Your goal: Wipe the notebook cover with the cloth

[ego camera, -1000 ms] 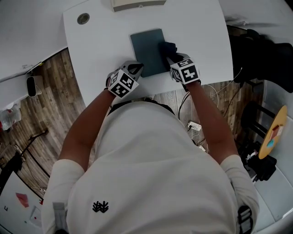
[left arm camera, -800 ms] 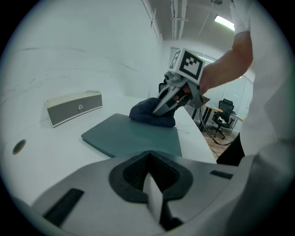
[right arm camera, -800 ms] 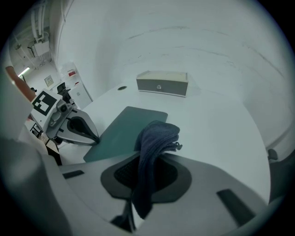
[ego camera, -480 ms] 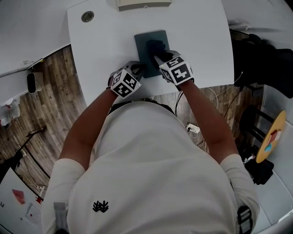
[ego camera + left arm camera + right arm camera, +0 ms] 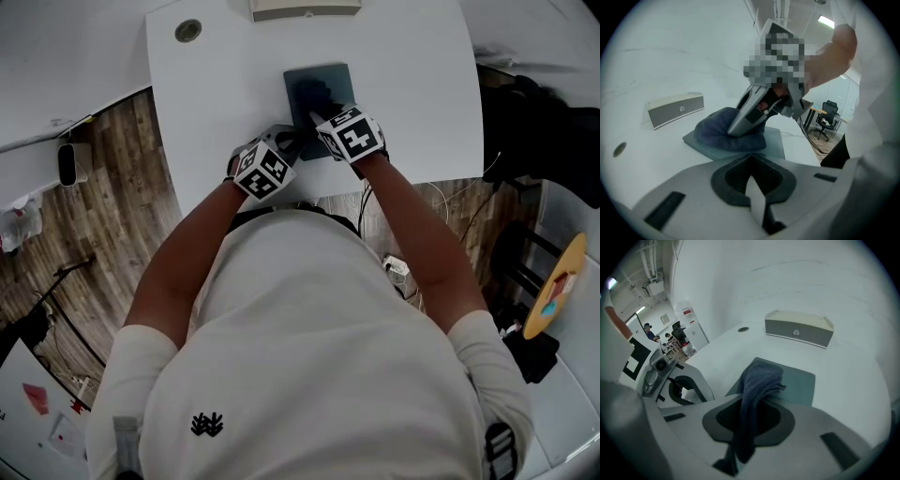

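Tabletop in the head view carries one dark notebook, one dark blue cloth bunched on its cover, one beige box at the far edge and one round grommet off to the left. Two grippers meet at the notebook's near end: the left gripper points at the near left corner, and the right gripper reaches over the cover, with the cloth at its jaws. In the left gripper view, the left gripper has its jaws pressed together with nothing between them. Just ahead of them lies the notebook, and the cloth is heaped on it. The right gripper comes down onto that heap from above. The box stands beyond and to the left of the jaws, the grommet further left. In the right gripper view, the right gripper has its jaws clamped on the cloth, which runs as one folded band from between them forward onto the notebook. The box sits ahead of the jaws, the grommet to its left, and the left gripper stands close beside the jaws on the left.
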Demonstrator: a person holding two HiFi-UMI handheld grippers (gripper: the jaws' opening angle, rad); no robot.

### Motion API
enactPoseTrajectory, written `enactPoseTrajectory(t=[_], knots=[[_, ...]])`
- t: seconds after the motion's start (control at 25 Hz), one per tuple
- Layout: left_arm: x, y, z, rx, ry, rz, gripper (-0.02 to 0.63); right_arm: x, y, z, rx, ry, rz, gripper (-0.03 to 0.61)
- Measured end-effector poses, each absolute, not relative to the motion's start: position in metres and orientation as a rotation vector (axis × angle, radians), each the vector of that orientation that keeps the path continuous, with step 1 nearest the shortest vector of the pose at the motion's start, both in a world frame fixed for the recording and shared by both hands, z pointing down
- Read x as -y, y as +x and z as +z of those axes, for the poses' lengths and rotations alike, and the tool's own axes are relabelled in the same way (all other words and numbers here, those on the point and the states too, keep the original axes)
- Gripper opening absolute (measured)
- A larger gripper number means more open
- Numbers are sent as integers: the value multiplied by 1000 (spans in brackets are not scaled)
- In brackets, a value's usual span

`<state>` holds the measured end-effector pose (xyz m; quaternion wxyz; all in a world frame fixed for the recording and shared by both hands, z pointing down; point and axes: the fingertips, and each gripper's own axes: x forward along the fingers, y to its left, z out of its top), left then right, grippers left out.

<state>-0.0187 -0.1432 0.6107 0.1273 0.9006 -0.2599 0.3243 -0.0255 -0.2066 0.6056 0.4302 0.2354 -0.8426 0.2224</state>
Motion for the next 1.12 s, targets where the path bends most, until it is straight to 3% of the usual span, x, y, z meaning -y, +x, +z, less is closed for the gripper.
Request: enactPoseTrajectory(t=[1.12], knots=[[140,-19,614,724,2611,945,5,246,74,601,2003,792,593,44]])
